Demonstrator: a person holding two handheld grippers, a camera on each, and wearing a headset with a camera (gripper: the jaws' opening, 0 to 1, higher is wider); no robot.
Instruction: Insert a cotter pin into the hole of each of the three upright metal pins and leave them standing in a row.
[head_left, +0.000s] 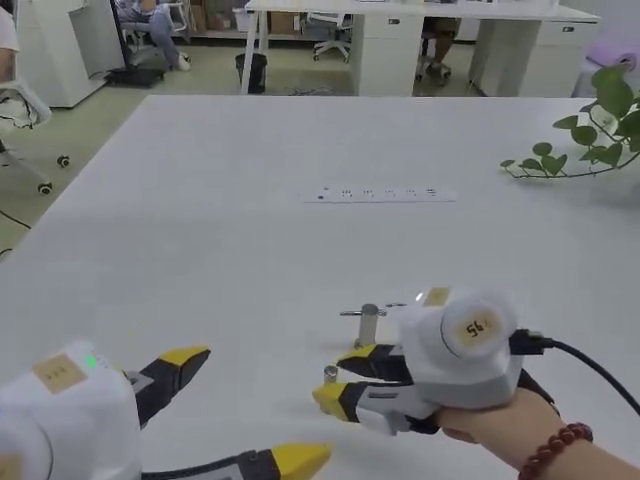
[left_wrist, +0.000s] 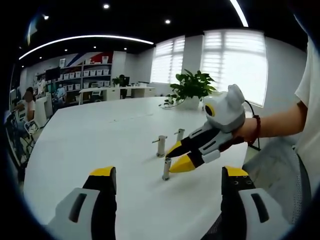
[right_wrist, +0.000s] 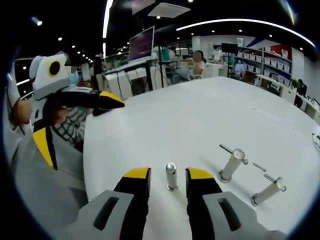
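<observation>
White worktop (head_left: 200, 220) bears the nearest metal pin (right_wrist: 171, 181) at six o'clock, between the right gripper's (right_wrist: 168, 174) parted jaws, not yet gripped. Closing squarely should keep it upright. Meanwhile the left gripper (left_wrist: 169, 172) gapes empty.

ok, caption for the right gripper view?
Right gripper, jaws open, straddles a bare upright pin; two other pins stand alongside.

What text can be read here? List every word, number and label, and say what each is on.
"5", then a blurred character: round sticker on the right gripper.
Tan label on the left gripper: too blurred to read.
Marks on the power strip: too small to read.
</observation>
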